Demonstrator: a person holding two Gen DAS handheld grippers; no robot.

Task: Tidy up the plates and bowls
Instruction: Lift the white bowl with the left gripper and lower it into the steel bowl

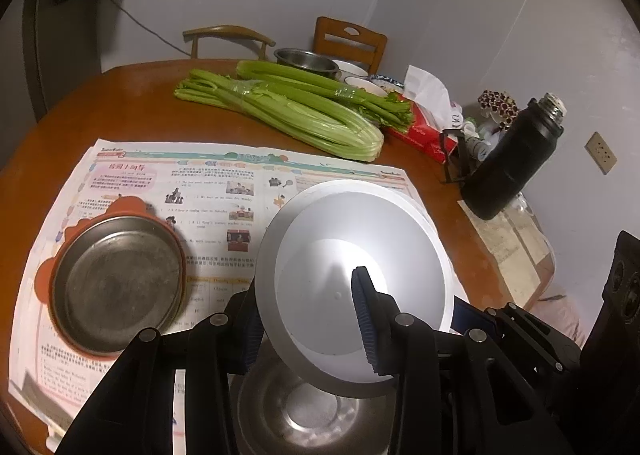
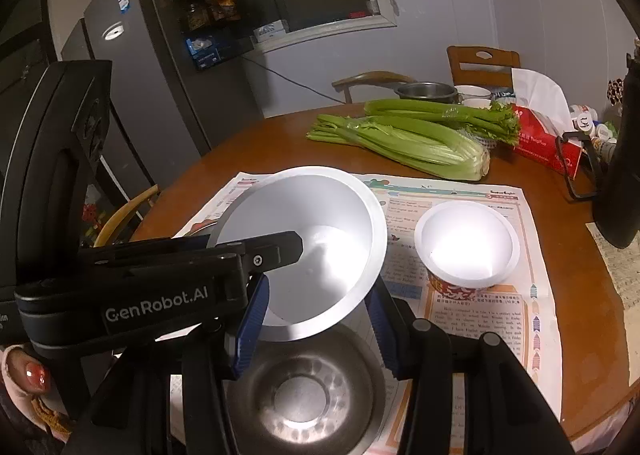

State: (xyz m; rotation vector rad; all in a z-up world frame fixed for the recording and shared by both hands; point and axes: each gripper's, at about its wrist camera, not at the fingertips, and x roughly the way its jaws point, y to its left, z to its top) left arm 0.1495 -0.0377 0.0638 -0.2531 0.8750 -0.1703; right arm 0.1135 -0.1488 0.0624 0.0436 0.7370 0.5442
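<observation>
My left gripper (image 1: 308,319) is shut on the rim of a large white bowl (image 1: 352,279), held tilted above a steel bowl (image 1: 304,419) on the newspaper. In the right wrist view the same white bowl (image 2: 316,243) hangs over the steel bowl (image 2: 300,399), with the left gripper's body (image 2: 160,279) reaching in from the left. My right gripper (image 2: 316,331) is open, its blue pads to either side of the white bowl's lower rim. A small white bowl with a red patterned side (image 2: 466,245) stands to the right. A steel plate on an orange plate (image 1: 116,287) lies left.
The round wooden table (image 1: 120,103) carries a newspaper (image 1: 224,191), two celery bunches (image 1: 288,111), a red tissue box (image 1: 428,135), a black flask (image 1: 516,163), and a steel pot (image 1: 308,61) with more bowls at the back. Chairs stand behind; a fridge (image 2: 132,67) is left.
</observation>
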